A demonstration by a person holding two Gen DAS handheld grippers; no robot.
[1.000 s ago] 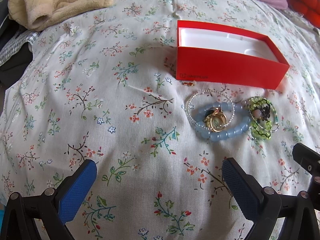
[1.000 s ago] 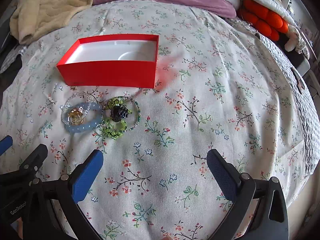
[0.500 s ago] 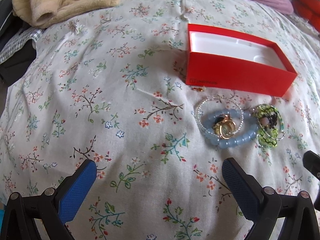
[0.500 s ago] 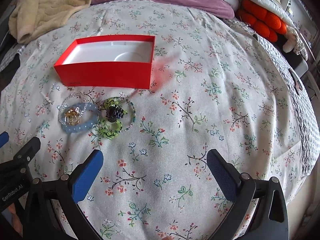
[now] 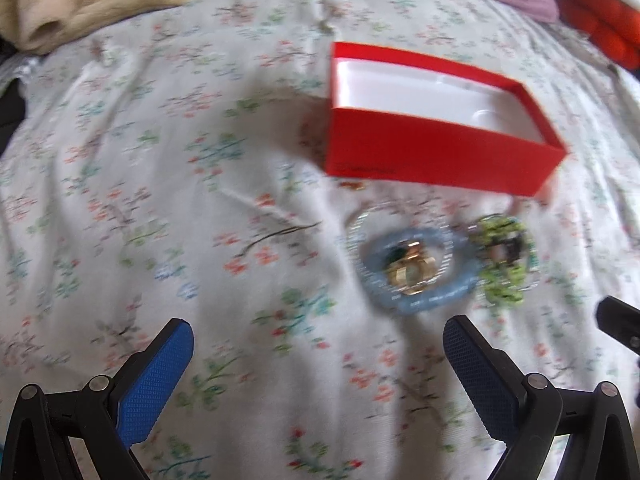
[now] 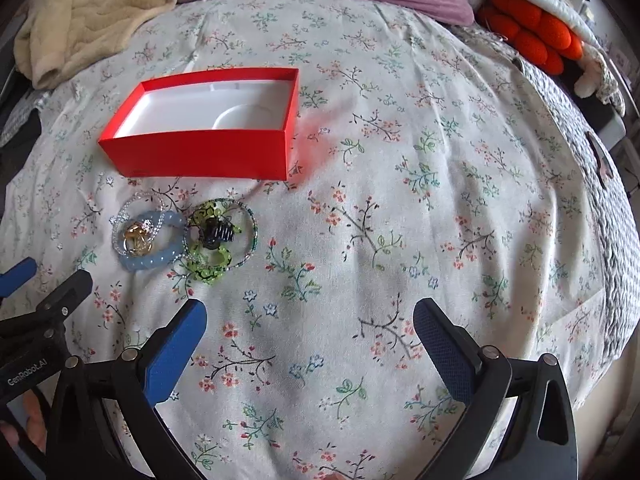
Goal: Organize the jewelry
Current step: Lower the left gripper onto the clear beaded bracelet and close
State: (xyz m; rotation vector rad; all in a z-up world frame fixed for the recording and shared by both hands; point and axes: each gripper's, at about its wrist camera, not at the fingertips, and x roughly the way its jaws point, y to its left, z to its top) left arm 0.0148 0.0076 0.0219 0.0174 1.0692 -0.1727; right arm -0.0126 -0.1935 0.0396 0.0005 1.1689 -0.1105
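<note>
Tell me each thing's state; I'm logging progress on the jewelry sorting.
Red box: open, nothing inside.
Blue bead bracelet: on the bedspread, gold rings inside its loop.
Green bracelet: on the bedspread, beside the blue one.
Left gripper: open, holding nothing.
Right gripper: open, holding nothing.

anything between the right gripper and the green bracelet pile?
Nothing but bare floral bedsheet. In the right wrist view the right gripper, jaws wide apart, hangs short of the green bracelets, with only printed fabric across the gap.
</note>
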